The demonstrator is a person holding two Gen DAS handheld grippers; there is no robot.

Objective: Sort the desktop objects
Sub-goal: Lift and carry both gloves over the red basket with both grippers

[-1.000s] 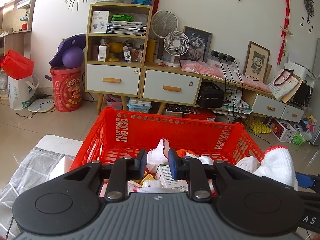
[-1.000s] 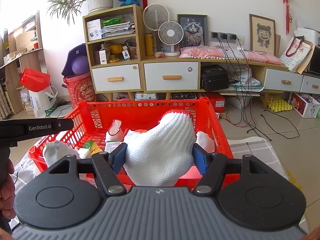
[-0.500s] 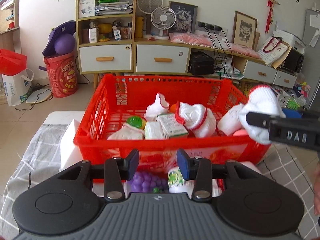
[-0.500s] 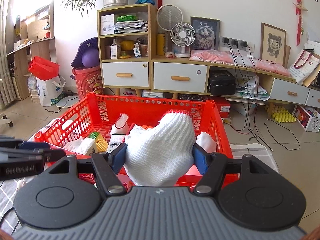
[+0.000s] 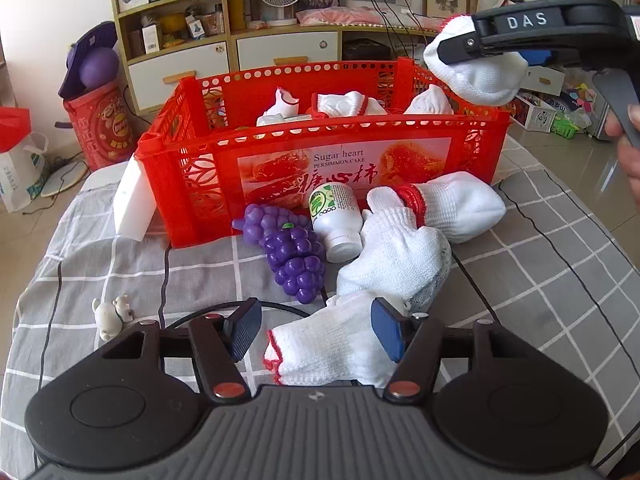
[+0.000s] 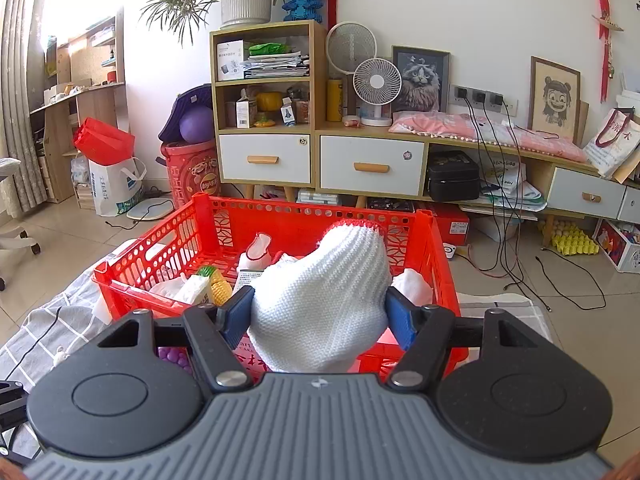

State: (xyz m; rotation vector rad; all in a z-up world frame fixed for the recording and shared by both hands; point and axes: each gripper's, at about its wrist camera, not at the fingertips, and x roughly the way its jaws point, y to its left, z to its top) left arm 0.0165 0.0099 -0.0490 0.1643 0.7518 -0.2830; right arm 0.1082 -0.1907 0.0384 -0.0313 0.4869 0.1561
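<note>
1. Left wrist view: the near glove (image 5: 340, 344) is partly hidden behind the left gripper (image 5: 316, 334) body; the crate (image 5: 320, 152) wall hides most of its contents.
2. The left gripper's fingers (image 5: 244, 330) stand wide apart around that glove on the desk (image 5: 540, 280) — the right pad seems to touch it, the left does not.
3. The right gripper (image 6: 318, 318) clamps a white glove (image 6: 320, 300) above the crate's near right corner.
4. Readable: "Sugar heart PERSIMMON CAKE" on the crate, "DAS" on the right gripper — the bottle (image 5: 336, 216) label is too small.
</note>
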